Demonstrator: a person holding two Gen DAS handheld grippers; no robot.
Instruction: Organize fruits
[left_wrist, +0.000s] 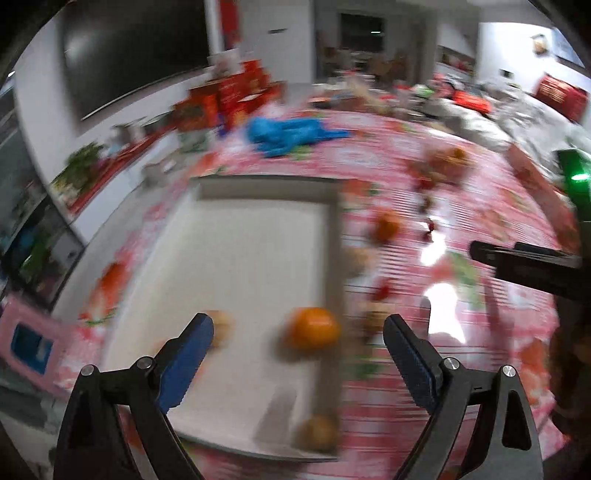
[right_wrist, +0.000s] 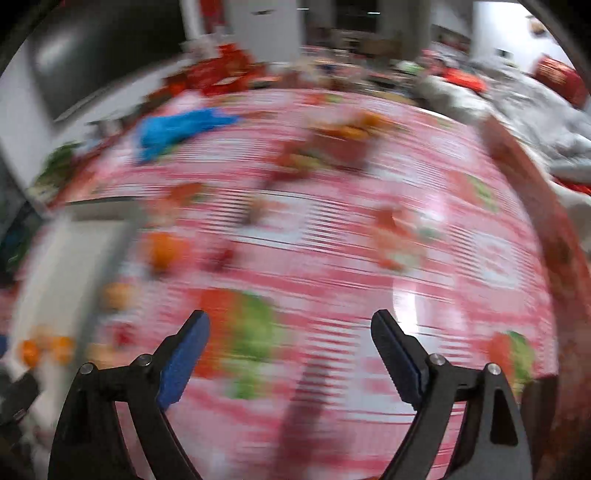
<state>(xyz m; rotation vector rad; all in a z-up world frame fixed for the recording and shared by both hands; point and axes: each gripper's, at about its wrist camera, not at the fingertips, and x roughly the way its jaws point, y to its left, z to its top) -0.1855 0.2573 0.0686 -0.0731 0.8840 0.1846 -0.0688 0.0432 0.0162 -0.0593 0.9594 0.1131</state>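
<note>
A: What is seen from the left side first?

B: A white tray (left_wrist: 255, 258) is laid on the pink patterned tablecloth (left_wrist: 424, 155). Inside it, a small pale fruit (left_wrist: 221, 326) is seen near the left finger, and an orange (left_wrist: 314, 328) is placed close to the tray's right wall. A brownish fruit (left_wrist: 317, 432) is found in the near right corner.

A: And the left gripper (left_wrist: 298, 332)?

B: It is opened wide above the tray, and nothing is held between its jaws.

A: What is to the right?

B: Loose fruits are scattered on the cloth beside the tray, among them another orange (left_wrist: 386, 227). They are too blurred to be named. Further right, the right gripper (right_wrist: 291, 330) is spread wide over the bare cloth, and nothing is gripped.
</note>
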